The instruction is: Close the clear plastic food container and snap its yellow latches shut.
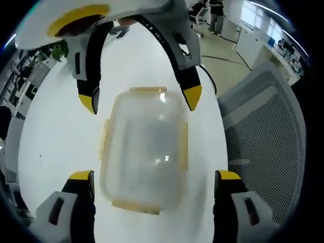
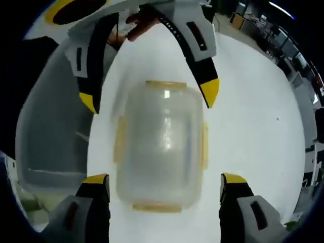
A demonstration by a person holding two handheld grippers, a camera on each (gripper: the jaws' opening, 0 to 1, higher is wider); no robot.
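Two grippers, left (image 1: 154, 185) and right (image 2: 164, 187), face each other with jaws spread wide over the lidded container (image 1: 145, 152) on a white table (image 1: 61, 136).

White table (image 1: 61, 136), smooth and round-edged, container (image 1: 144, 152) resting directly on it with lid on, lying ahead of each gripper's jaws, between the two grippers' tips.
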